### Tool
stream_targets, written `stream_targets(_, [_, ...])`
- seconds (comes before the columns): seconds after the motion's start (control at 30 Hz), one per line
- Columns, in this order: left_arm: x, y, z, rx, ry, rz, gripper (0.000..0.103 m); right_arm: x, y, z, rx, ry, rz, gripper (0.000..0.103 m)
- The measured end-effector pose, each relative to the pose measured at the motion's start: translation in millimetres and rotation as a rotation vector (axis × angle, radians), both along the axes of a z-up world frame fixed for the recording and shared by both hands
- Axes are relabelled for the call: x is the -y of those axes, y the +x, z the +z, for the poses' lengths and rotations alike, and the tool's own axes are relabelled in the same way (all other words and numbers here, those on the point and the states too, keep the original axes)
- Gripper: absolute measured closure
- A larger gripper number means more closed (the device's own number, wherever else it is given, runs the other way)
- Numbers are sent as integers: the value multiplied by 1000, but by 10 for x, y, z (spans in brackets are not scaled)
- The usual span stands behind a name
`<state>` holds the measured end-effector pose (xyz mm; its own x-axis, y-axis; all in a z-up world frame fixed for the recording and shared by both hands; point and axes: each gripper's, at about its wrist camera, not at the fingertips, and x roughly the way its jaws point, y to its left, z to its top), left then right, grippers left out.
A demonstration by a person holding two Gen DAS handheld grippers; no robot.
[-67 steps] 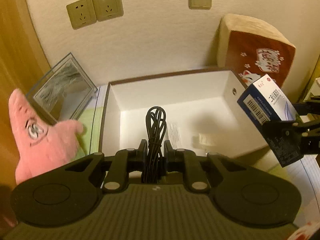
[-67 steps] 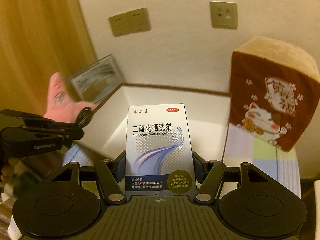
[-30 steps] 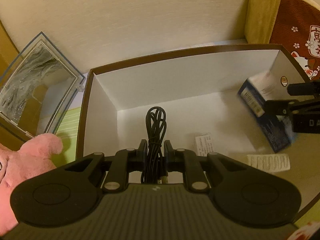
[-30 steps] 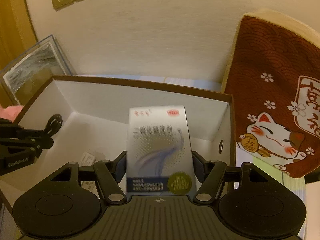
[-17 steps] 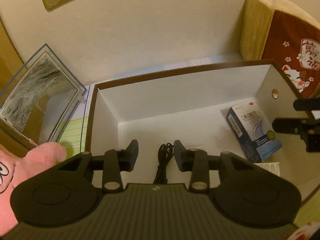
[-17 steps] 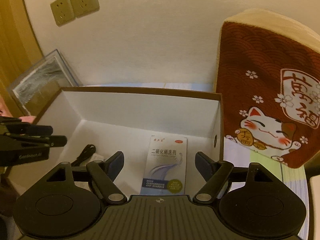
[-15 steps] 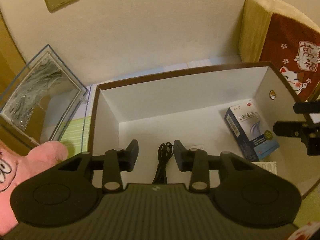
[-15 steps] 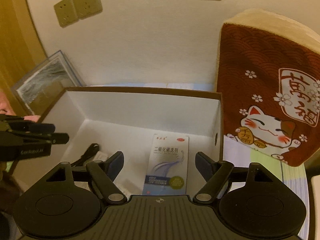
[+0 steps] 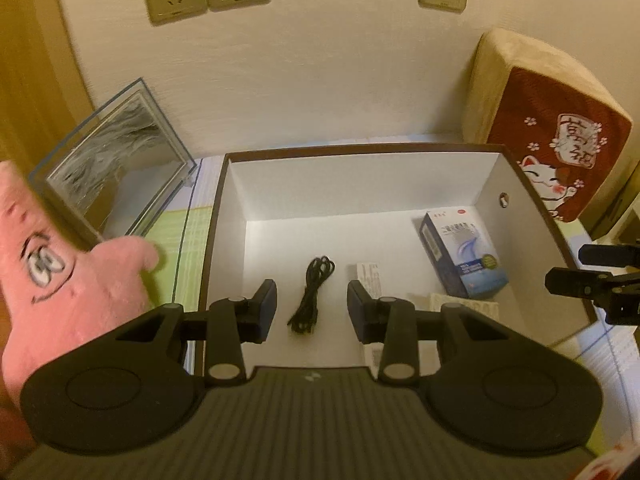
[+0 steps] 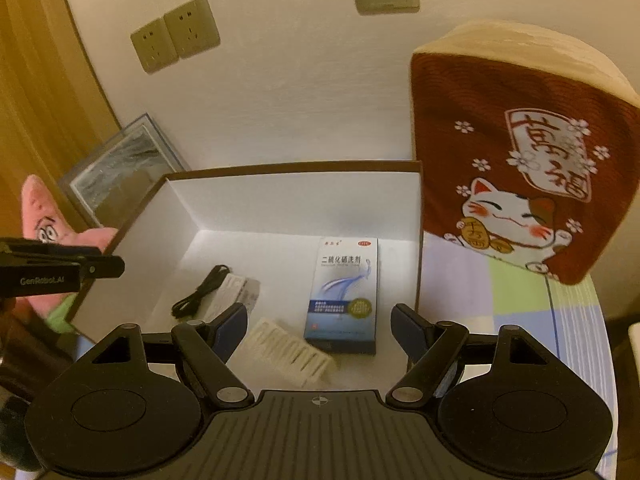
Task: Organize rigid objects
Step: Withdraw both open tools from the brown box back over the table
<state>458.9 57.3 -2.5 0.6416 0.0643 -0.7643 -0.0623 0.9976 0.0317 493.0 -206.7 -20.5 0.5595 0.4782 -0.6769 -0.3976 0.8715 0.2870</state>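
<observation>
- Left gripper (image 9: pixel 311 303): jaws wide, empty, above the near left part of the brown-rimmed white cardboard box (image 9: pixel 360 184); the coiled black cable (image 9: pixel 312 295) lies on the floor directly below, long axis away from the gripper.
- Box centre: a white printed paper slip (image 9: pixel 370 276) and a white ribbed strip (image 10: pixel 292 350).
- Blue-and-white medicine carton (image 10: pixel 345 294): flat by the right wall.
- Right gripper (image 10: pixel 318 326): spread wide, empty, nearer the carton.
</observation>
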Motion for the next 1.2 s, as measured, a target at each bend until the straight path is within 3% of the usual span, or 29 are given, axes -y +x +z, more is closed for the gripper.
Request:
stream_targets(0.63, [75, -1159, 280, 28, -37, 83, 65, 172, -922, 197, -11, 66, 33, 24])
stream_targets(1.2, [144, -1951, 42, -28, -97, 131, 65, 198, -1555, 72, -52, 48, 68, 24])
